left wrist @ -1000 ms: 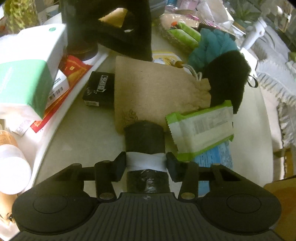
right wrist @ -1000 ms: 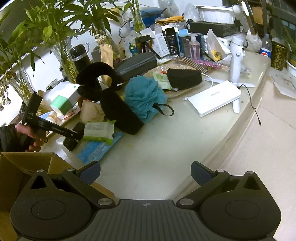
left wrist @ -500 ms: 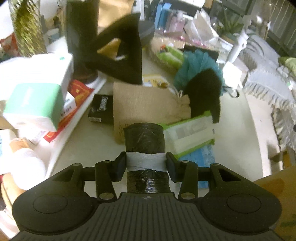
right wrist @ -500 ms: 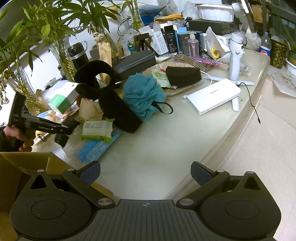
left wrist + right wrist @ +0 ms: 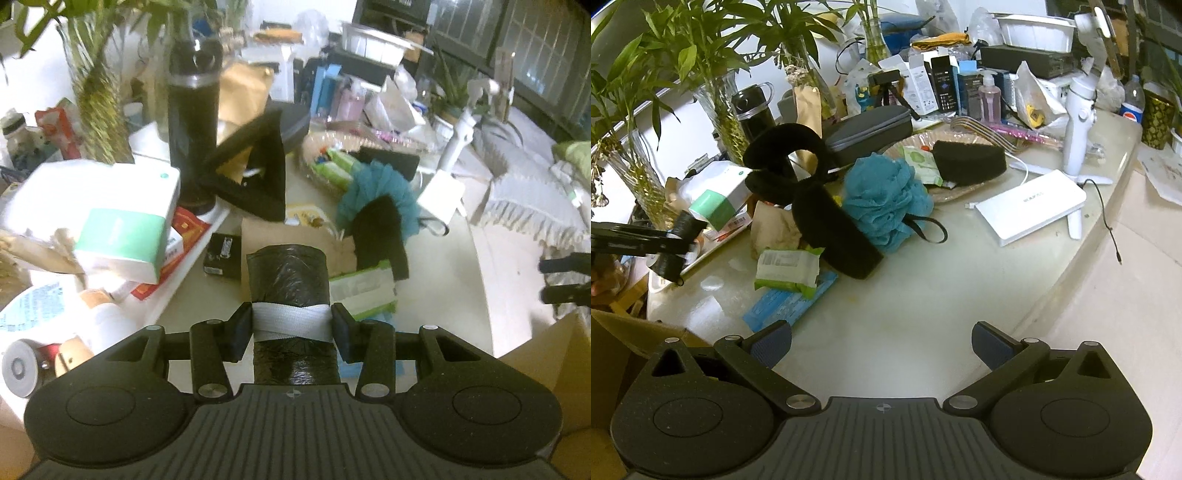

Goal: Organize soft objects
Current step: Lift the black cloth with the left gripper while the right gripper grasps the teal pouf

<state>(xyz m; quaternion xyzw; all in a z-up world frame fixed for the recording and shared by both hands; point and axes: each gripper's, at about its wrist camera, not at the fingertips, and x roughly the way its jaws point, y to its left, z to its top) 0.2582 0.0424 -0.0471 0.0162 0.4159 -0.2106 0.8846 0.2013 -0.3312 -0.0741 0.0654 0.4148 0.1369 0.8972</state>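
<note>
My left gripper (image 5: 291, 326) is shut on a black roll of bags with a white band (image 5: 290, 291), held above the counter; it also shows at the left of the right wrist view (image 5: 674, 245). My right gripper (image 5: 881, 343) is open and empty above the counter's front. On the counter lie a teal bath pouf (image 5: 886, 199), a black fuzzy headband (image 5: 820, 206), a tan drawstring pouch (image 5: 772, 225), a green wipes pack (image 5: 786, 266) and a black sponge (image 5: 967, 162) on a plate.
A cardboard box (image 5: 613, 354) stands at the lower left. A white slab (image 5: 1030, 206), a white gimbal (image 5: 1078, 125), a black flask (image 5: 192, 122), a tissue box (image 5: 122, 214) and plant vases crowd the counter's back. The counter edge curves at right.
My left gripper has lifted the black roll up and back from the tan pouch, toward the left edge of the counter. The right gripper has barely moved.
</note>
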